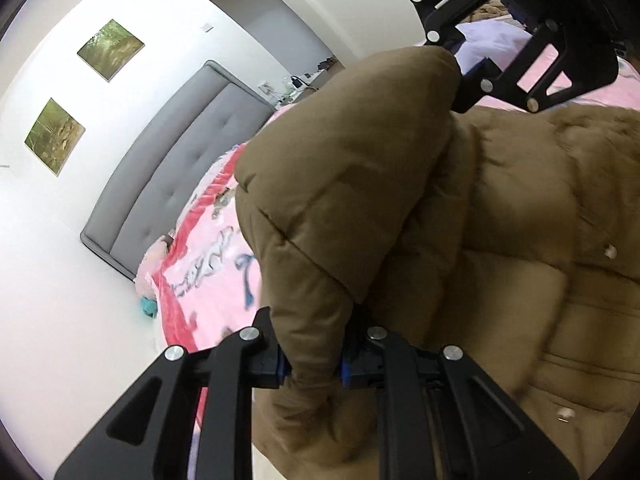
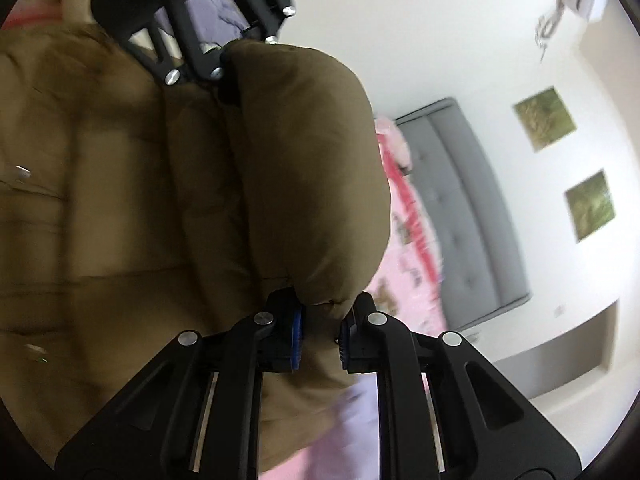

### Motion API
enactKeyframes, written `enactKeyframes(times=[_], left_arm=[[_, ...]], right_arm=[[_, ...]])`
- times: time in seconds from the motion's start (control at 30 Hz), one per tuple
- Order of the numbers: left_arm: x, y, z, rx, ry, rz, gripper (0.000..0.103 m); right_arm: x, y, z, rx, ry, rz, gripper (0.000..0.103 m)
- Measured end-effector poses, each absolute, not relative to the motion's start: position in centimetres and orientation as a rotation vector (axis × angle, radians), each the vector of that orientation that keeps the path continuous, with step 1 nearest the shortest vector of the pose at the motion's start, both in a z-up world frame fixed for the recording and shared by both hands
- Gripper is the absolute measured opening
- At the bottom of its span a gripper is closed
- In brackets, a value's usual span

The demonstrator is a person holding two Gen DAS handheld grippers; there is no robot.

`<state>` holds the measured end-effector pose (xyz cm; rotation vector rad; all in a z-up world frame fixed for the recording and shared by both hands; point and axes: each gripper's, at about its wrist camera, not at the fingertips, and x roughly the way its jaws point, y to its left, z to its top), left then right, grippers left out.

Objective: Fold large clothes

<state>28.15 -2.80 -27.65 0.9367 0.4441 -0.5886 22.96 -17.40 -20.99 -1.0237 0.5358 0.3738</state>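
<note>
A brown padded jacket (image 1: 500, 240) lies spread on a bed with a pink printed cover (image 1: 216, 264). My left gripper (image 1: 314, 364) is shut on a raised fold of the jacket's edge, brown fabric pinched between its blue pads. At the top right of that view, my right gripper (image 1: 466, 62) holds the other end of the same puffy fold. In the right wrist view the jacket (image 2: 120, 200) fills the left side, and my right gripper (image 2: 320, 340) is shut on the brown fold (image 2: 312, 184). The left gripper (image 2: 218, 66) shows at the top, clamped on the far end.
A grey tufted headboard (image 1: 176, 176) stands against a white wall with two green pictures (image 1: 110, 49). A pale lilac cloth (image 1: 492, 42) lies on the bed beyond the jacket. Pink and teal soft items (image 1: 148, 280) sit by the headboard.
</note>
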Motion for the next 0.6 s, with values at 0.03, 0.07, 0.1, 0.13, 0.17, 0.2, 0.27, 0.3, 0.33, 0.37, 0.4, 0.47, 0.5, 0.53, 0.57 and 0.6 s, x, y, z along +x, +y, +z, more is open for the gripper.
enactKeyframes(times=[0.03, 0.07, 0.1, 0.13, 0.17, 0.2, 0.27, 0.3, 0.33, 0.37, 0.4, 0.47, 0.5, 0.53, 0.57, 0.6], left_arm=[[27.0, -2.6, -28.1, 0.923, 0.459, -0.587, 0.018], [26.0, -2.5, -28.4, 0.907, 0.473, -0.586, 0.018], [25.4, -2.5, -28.6, 0.899, 0.482, -0.583, 0.018], [24.6, -2.5, -29.1, 0.89, 0.496, -0.578, 0.018], [24.2, -2.7, -29.5, 0.89, 0.505, -0.571, 0.018], [23.7, -2.8, -30.0, 0.898, 0.513, -0.564, 0.02], [23.2, -2.4, -31.5, 0.911, 0.546, -0.549, 0.022], [22.9, -2.4, -32.0, 0.912, 0.563, -0.542, 0.024], [22.5, -2.5, -32.9, 0.917, 0.585, -0.53, 0.024], [22.2, -2.5, -33.8, 0.924, 0.589, -0.517, 0.025], [22.0, -2.6, -34.4, 0.932, 0.59, -0.51, 0.026], [22.1, -3.1, -35.5, 0.914, 0.597, -0.496, 0.026], [22.3, -3.3, -35.8, 0.893, 0.606, -0.491, 0.026], [22.4, -3.5, -36.2, 0.876, 0.617, -0.482, 0.026], [22.5, -3.6, -36.4, 0.868, 0.623, -0.479, 0.026], [22.8, -3.8, -36.6, 0.861, 0.629, -0.477, 0.026]], right_arm=[[22.3, -17.4, -21.1, -0.996, 0.547, 0.376, 0.013], [21.6, -17.2, -21.2, -0.961, 0.568, 0.379, 0.013], [20.7, -17.0, -21.5, -0.92, 0.596, 0.385, 0.013], [20.3, -17.1, -21.7, -0.9, 0.605, 0.386, 0.013], [19.6, -16.9, -22.2, -0.879, 0.626, 0.398, 0.013], [19.4, -16.7, -22.7, -0.874, 0.648, 0.41, 0.013], [18.3, -15.9, -24.5, -0.904, 0.671, 0.406, 0.014], [18.0, -15.6, -25.2, -0.908, 0.687, 0.404, 0.014], [17.8, -15.0, -26.1, -0.915, 0.7, 0.398, 0.014], [17.5, -14.6, -27.2, -0.933, 0.711, 0.385, 0.015], [17.3, -14.3, -28.3, -0.966, 0.713, 0.371, 0.015], [17.4, -13.8, -29.6, -1.035, 0.701, 0.333, 0.017], [17.4, -13.5, -30.1, -1.055, 0.699, 0.317, 0.017], [17.7, -13.2, -30.7, -1.066, 0.704, 0.294, 0.018], [18.1, -13.0, -31.0, -1.052, 0.726, 0.277, 0.018], [18.3, -12.9, -30.9, -1.031, 0.74, 0.271, 0.018]])
